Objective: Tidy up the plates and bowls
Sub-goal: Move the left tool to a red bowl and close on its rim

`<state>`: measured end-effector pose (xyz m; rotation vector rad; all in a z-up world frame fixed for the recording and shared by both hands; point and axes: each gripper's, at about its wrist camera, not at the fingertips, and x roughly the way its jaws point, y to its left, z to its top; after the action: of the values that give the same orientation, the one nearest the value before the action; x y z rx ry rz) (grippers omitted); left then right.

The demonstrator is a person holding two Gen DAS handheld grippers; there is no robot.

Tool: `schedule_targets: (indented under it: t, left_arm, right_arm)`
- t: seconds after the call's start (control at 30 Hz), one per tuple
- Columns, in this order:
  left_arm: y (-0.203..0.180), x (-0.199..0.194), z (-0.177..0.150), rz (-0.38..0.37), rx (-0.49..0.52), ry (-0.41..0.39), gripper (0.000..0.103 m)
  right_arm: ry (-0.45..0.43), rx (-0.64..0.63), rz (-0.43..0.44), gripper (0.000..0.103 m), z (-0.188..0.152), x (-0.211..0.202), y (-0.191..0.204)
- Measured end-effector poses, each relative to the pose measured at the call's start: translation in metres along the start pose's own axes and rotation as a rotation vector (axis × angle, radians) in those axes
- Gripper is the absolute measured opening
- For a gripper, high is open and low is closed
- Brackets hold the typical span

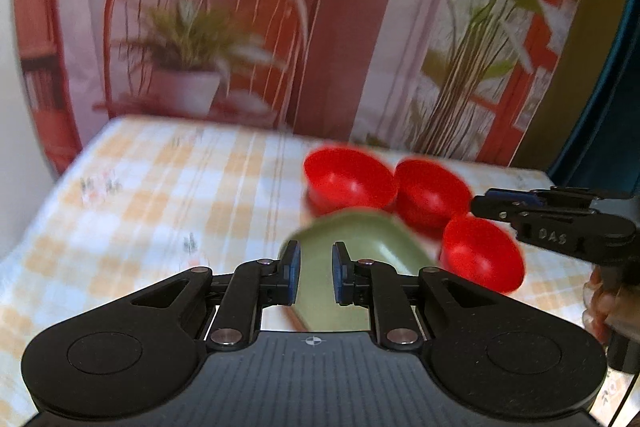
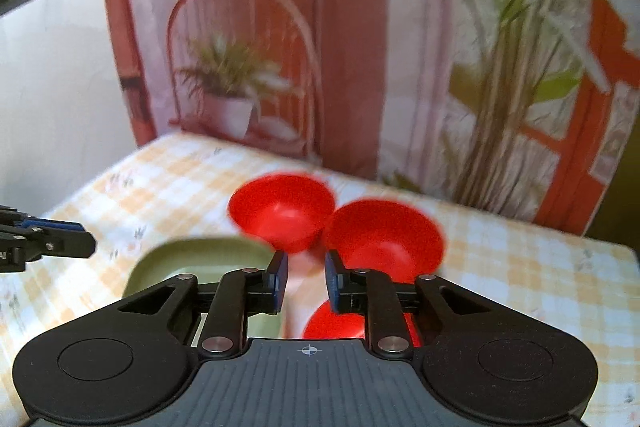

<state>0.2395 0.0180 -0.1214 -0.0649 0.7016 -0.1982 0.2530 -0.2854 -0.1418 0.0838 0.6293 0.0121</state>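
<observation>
Three red bowls sit on the checked tablecloth: one far (image 1: 348,183) (image 2: 282,211), one to its right (image 1: 430,193) (image 2: 384,239), one nearest (image 1: 482,253) (image 2: 336,323). A green rectangular plate (image 1: 356,267) (image 2: 200,263) lies to their left. My left gripper (image 1: 316,277) is open and empty above the green plate. My right gripper (image 2: 306,281) is open and empty above the nearest red bowl, and it shows at the right of the left wrist view (image 1: 484,205).
The table (image 1: 140,195) carries a yellow-and-white checked cloth. A printed backdrop (image 1: 320,27) with plants and a chair stands along the far edge. A white wall (image 2: 52,107) lies to the left.
</observation>
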Motion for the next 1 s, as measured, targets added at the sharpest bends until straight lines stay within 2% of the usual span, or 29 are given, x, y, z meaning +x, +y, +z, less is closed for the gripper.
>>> schedule_targets:
  t: [0.2,0.37,0.53,0.67,0.73,0.8,1.0]
  left_arm:
    - [-0.006,-0.018,0.049,-0.031,0.008,-0.053,0.018]
    - [-0.019,-0.026,0.097,-0.012,0.072,-0.111,0.018]
    - [-0.033,-0.027,0.143,0.001,0.125,-0.170,0.018]
    - [-0.042,-0.021,0.168,0.008,0.155,-0.201,0.018]
    - [-0.044,-0.014,0.174,0.008,0.163,-0.202,0.018]
    - [-0.042,-0.004,0.177,0.007,0.166,-0.190,0.019]
    - [-0.022,0.041,0.169,-0.011,0.127,-0.103,0.019]
  right_arm:
    - [-0.073,0.016,-0.032,0.023,0.047,-0.034,-0.033]
    - [-0.133,0.029,-0.044,0.024,0.091,-0.054,-0.057]
    - [-0.169,0.030,-0.059,0.024,0.130,-0.057,-0.069]
    - [-0.196,0.013,-0.084,0.025,0.155,-0.049,-0.073]
    - [-0.196,0.013,-0.075,0.031,0.163,-0.040,-0.073]
    - [-0.183,0.014,-0.062,0.038,0.165,-0.027,-0.073]
    - [-0.086,-0.017,-0.012,0.038,0.152,0.028,-0.062]
